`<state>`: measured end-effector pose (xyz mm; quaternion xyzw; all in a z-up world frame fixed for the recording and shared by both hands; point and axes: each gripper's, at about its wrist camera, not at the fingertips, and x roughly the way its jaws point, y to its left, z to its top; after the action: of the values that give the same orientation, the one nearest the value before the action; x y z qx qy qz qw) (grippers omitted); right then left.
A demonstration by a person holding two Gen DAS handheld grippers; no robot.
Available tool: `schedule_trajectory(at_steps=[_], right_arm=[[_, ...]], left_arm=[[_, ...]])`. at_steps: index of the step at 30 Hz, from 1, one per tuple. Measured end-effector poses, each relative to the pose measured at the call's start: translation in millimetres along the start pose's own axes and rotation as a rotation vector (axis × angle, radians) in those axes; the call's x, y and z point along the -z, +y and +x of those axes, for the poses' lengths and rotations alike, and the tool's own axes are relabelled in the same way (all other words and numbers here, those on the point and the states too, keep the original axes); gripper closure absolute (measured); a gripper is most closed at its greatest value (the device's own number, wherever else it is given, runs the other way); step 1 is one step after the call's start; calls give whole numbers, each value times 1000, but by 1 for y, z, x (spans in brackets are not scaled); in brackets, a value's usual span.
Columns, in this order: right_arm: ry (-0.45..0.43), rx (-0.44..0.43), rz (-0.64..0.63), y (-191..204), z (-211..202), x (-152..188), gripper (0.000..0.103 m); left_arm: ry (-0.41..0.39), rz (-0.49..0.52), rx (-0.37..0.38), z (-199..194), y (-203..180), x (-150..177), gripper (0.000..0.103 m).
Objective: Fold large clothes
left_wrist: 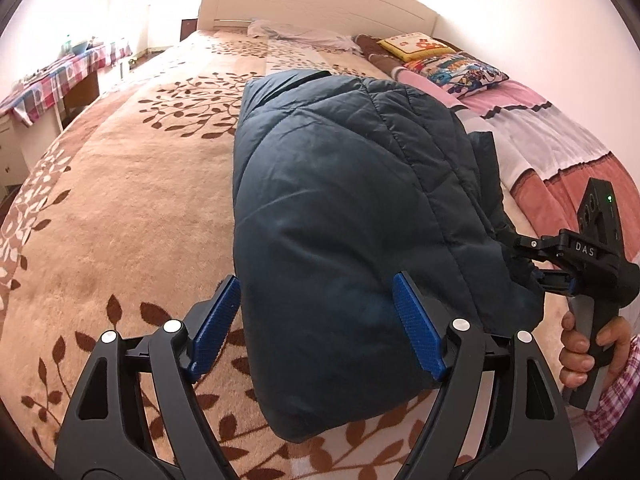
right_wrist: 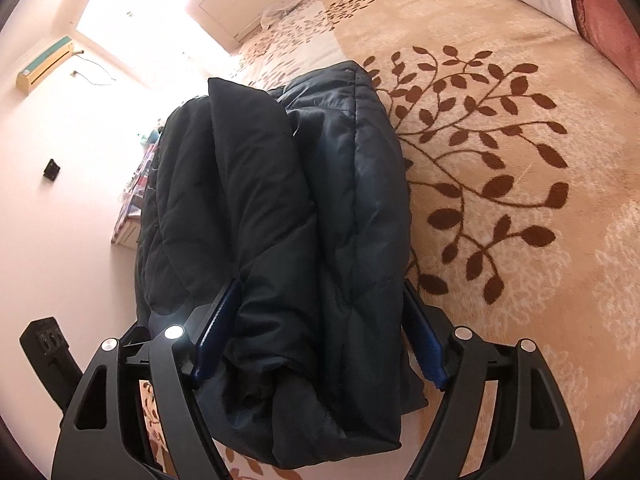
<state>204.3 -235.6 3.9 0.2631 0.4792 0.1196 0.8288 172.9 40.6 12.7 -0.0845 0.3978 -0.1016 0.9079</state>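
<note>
A dark navy quilted puffer jacket [left_wrist: 344, 200] lies folded into a thick bundle on the leaf-patterned bed cover [left_wrist: 132, 184]. My left gripper [left_wrist: 316, 320] has its blue pads wide apart, the near end of the bundle between them, the left pad beside the fabric. My right gripper [right_wrist: 320, 332] straddles the bundle's side [right_wrist: 304, 216], both pads pressed against the thick folded layers. In the left wrist view the right gripper [left_wrist: 520, 256] grips the jacket's right edge, held by a hand.
Pillows [left_wrist: 448, 64] and a pink blanket [left_wrist: 552, 132] lie along the bed's right side. A white headboard [left_wrist: 316, 4] is at the far end. A table with a checked cloth [left_wrist: 60, 76] stands left of the bed.
</note>
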Motion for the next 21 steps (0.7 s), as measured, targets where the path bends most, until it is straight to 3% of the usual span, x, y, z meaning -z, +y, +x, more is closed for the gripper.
schedule_trajectory(at_steps=[21], right_arm=[[-10,32,15,5,-19,3,27]], left_arm=[[9,24,-54,-12,-11,2,26]])
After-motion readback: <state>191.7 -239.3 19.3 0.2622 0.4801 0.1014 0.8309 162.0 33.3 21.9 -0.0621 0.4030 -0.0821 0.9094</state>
